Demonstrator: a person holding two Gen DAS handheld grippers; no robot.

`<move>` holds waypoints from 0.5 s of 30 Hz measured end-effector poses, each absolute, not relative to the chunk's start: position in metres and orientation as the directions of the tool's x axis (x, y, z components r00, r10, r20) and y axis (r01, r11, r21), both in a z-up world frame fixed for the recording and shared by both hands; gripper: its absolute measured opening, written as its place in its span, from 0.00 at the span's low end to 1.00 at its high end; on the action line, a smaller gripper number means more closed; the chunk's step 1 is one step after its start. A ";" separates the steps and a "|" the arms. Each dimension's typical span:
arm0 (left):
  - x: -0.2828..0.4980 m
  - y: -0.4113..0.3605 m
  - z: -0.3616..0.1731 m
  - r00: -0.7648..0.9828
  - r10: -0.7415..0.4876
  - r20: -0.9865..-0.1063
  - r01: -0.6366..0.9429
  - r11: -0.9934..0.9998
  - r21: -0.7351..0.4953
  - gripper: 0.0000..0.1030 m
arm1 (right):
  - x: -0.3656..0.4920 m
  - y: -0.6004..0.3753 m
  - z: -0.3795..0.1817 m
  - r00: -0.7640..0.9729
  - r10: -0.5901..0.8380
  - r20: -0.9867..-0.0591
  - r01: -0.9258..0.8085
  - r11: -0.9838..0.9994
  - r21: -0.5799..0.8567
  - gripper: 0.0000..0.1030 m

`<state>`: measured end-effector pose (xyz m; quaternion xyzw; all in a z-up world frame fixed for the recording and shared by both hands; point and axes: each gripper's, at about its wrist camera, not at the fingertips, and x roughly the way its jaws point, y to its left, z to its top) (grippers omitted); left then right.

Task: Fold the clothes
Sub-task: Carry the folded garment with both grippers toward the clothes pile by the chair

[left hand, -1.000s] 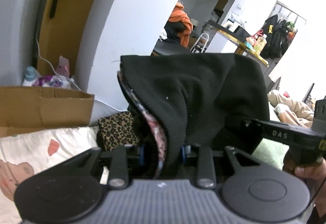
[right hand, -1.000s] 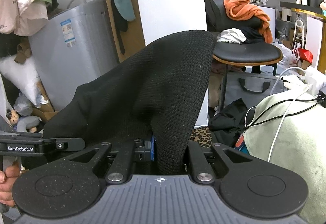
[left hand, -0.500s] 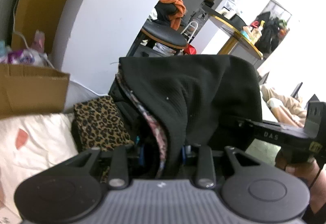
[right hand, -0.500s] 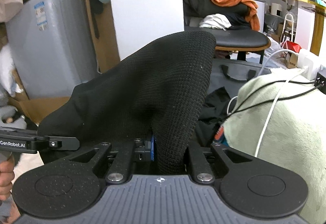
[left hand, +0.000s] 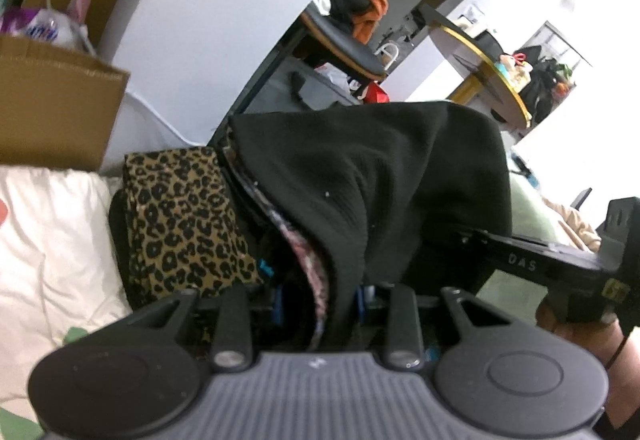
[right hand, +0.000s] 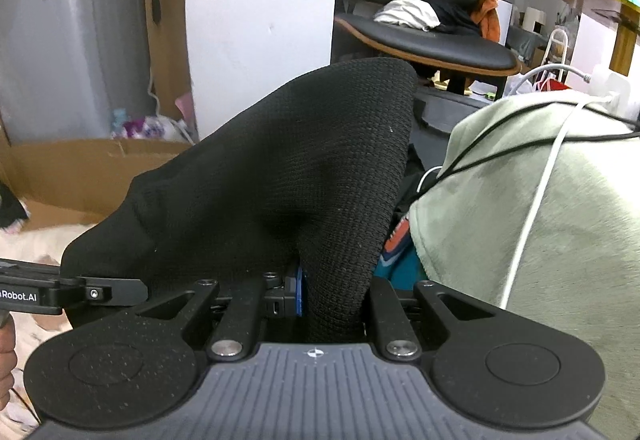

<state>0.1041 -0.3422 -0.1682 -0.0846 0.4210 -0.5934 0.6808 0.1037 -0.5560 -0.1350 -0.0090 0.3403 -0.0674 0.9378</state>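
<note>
From where I stand, both tongs are busy with one thing: a black, coarse-knit garment point(right hand: 280, 175) with a pink patterned lining showing along one edge, held up between them and clear of the bed. The left gripper point(left hand: 320, 300) is clamped narrow on a thick bunch of it, lining and knit together, and the right gripper point(right hand: 332, 296) is pinched tighter on a single thick fold of the knit. The cloth bulges up in front of each camera, so the rest of the garment, hanging below, is out of sight.

Below and to the left lies a white quilt with red and green blotches point(left hand: 48, 232); a folded leopard-print cloth point(left hand: 184, 224) sits on its edge just beside the held garment. To the right is a pale green fleece blanket point(right hand: 520, 224) crossed by black and white cables point(right hand: 536, 199). A brown cardboard box point(left hand: 52, 107) stands behind the quilt.

I judge the step to be laying the garment down flat for folding. To do it well, the two hands should stay level with each other and apart enough to keep the top edge taut. The hanging hem should meet the quilt first, with the rest drawn over it. It should land on open quilt, short of the leopard-print cloth and away from the cables. Both grips should hold until the cloth lies flat.
</note>
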 end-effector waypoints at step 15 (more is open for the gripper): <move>0.138 -0.377 -0.244 -0.073 -0.870 -0.487 0.708 0.299 -0.640 0.32 | 0.155 -0.574 -0.209 0.733 -0.142 -0.665 0.098 0.990 -0.103 0.12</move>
